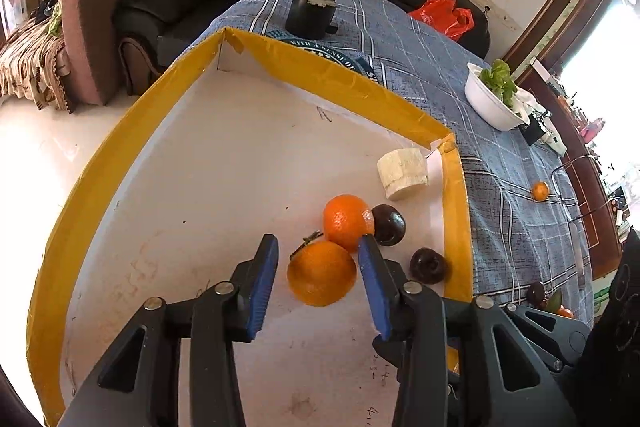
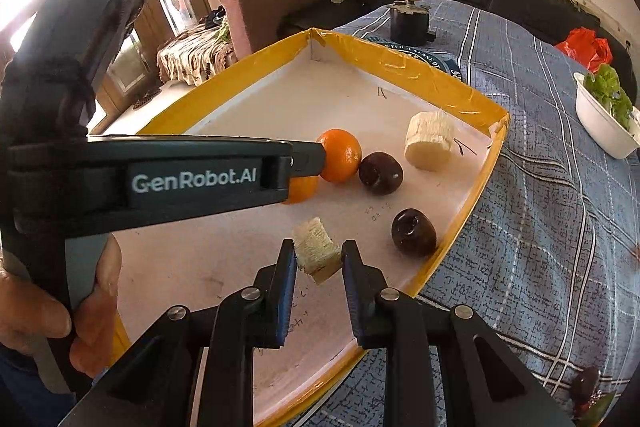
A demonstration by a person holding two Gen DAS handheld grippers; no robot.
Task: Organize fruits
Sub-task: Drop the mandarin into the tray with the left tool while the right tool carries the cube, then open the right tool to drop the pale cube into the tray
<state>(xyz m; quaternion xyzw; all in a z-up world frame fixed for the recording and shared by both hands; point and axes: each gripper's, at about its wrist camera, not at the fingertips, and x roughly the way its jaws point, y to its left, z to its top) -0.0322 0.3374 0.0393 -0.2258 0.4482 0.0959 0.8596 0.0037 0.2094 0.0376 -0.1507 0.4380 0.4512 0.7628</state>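
Right gripper [image 2: 319, 259] clamps a pale cut chunk [image 2: 316, 251] over the tray [image 2: 472, 195]; it looks fibrous, light, crushable, so grip the flat sides gently. Left gripper [image 1: 318, 259] straddles an orange [image 1: 321, 273] resting in the tray, pads not pressing.

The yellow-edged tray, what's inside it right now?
In the tray: two oranges, two dark plums and a pale chunk. The right gripper holds a second chunk above it. The grippers hide the near floor.
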